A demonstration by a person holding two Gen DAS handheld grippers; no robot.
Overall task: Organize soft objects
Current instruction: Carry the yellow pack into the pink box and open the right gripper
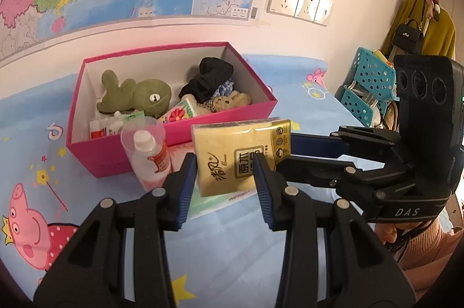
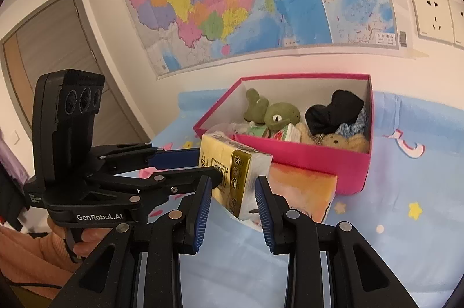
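Note:
A yellow tissue pack (image 1: 232,154) hangs just above the bed sheet, in front of the pink box (image 1: 95,163). My left gripper (image 1: 224,174) is shut on its lower part, a blue pad on either side. My right gripper (image 1: 285,153) reaches in from the right and clamps the pack's right end. In the right wrist view the tissue pack (image 2: 232,174) sits between the right gripper's (image 2: 233,192) pads, while the left gripper (image 2: 207,166) pinches its left end. The pink box (image 2: 304,160) holds a green plush (image 1: 145,99), a black cloth (image 1: 208,79), a teddy bear (image 1: 232,102) and small packets.
A clear cup with a white bottle (image 1: 148,151) stands against the box's front. A flat orange pack (image 2: 301,192) lies on the sheet under the tissue pack. Blue baskets (image 1: 368,82) stand beyond the bed's right edge. A wall with a map is close behind the box.

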